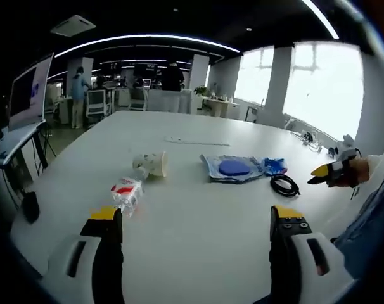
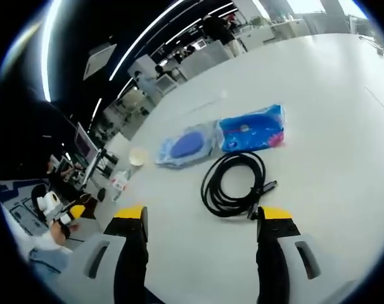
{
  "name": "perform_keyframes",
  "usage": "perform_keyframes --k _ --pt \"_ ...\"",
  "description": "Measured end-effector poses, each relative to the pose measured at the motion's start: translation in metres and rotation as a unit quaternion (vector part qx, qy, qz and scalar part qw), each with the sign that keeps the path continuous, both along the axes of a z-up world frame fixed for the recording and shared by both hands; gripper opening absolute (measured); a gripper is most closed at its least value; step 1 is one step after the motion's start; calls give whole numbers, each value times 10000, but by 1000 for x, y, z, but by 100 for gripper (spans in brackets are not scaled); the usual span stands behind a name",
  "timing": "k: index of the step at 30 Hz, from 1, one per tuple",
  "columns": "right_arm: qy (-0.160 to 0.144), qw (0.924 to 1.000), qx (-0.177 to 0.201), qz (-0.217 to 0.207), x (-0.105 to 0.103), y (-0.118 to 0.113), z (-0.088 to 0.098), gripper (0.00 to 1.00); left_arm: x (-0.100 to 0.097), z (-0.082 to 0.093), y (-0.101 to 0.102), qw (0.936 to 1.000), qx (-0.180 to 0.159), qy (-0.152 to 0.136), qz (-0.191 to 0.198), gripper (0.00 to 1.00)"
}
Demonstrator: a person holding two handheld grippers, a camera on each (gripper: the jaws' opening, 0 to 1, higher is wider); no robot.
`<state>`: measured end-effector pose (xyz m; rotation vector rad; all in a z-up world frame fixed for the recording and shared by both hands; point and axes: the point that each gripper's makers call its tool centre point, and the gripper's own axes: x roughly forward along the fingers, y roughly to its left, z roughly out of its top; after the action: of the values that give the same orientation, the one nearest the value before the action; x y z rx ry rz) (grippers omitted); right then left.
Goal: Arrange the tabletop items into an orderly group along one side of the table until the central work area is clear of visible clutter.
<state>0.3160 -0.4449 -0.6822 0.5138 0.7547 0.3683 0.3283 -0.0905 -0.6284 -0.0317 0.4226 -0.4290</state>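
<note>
In the left gripper view a paper cup (image 1: 153, 163) lies on its side on the white table (image 1: 198, 209), with a red-and-white wrapped packet (image 1: 127, 192) just in front of it. To the right lie a clear bag holding a blue disc (image 1: 233, 168), a blue packet (image 1: 275, 166) and a coiled black cable (image 1: 284, 185). My left gripper (image 1: 195, 218) is open above bare table. My right gripper (image 1: 331, 172) comes in from the right beside the cable. In the right gripper view my right gripper (image 2: 203, 218) is open just short of the cable (image 2: 233, 183). Beyond lie the blue packet (image 2: 252, 128), disc bag (image 2: 185, 145) and cup (image 2: 138, 155).
A monitor on a stand (image 1: 30, 92) is off the table's left edge. A thin white strip (image 1: 198, 140) lies farther back on the table. People stand by desks (image 1: 78, 95) at the back. My left gripper (image 2: 70, 214) appears at the left edge of the right gripper view.
</note>
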Motion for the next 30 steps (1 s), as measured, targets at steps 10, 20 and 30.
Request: perform_keyframes --k 10,20,30 --pt "-26 9991 165 402 12 38 8 66 -11 42 17 9888 -330 -1453 -88 100" --pt "-122 9966 122 808 35 73 24 64 -19 11 14 9838 950 -1445 -465 100" --pt "-240 9911 122 1304 63 121 33 61 -19 3 25 9963 196 -808 -203 92"
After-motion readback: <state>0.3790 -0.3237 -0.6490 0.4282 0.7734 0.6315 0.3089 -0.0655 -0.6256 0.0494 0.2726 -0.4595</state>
